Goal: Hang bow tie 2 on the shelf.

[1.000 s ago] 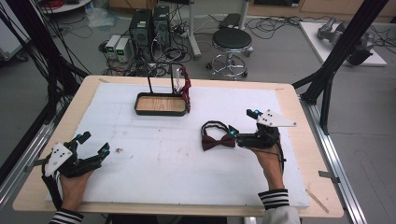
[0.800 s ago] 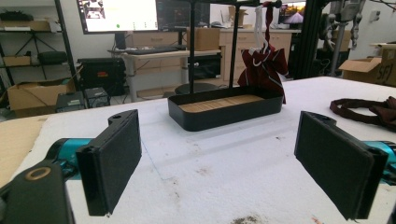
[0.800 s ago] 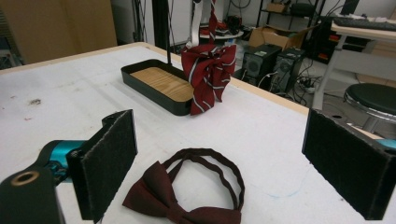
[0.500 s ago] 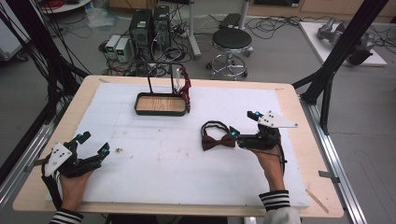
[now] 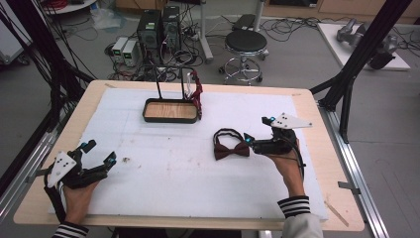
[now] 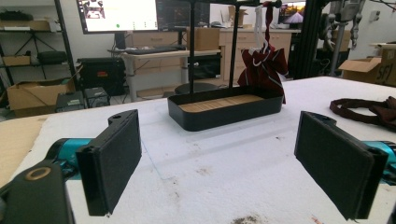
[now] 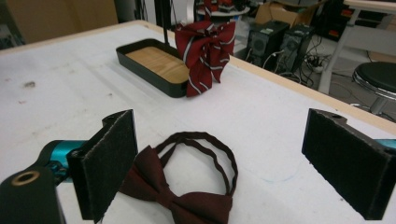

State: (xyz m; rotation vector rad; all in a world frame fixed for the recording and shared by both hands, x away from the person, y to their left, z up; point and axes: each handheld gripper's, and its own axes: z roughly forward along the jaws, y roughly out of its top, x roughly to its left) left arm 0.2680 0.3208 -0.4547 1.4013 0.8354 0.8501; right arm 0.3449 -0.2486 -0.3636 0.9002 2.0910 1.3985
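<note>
A dark maroon bow tie lies flat on the white mat, its strap looped behind it. My right gripper is open just to its right. In the right gripper view the bow tie lies low between the spread jaws of the right gripper, nearer the left one, untouched. A red striped bow tie hangs from a black stand over a wood-bottomed tray. My left gripper rests open at the mat's front left, empty. The left gripper faces the tray and the striped bow tie.
The white mat covers most of the wooden table. A black frame post stands at the right edge, and another rises at the left. Behind the table are a stool and computer cases on the floor.
</note>
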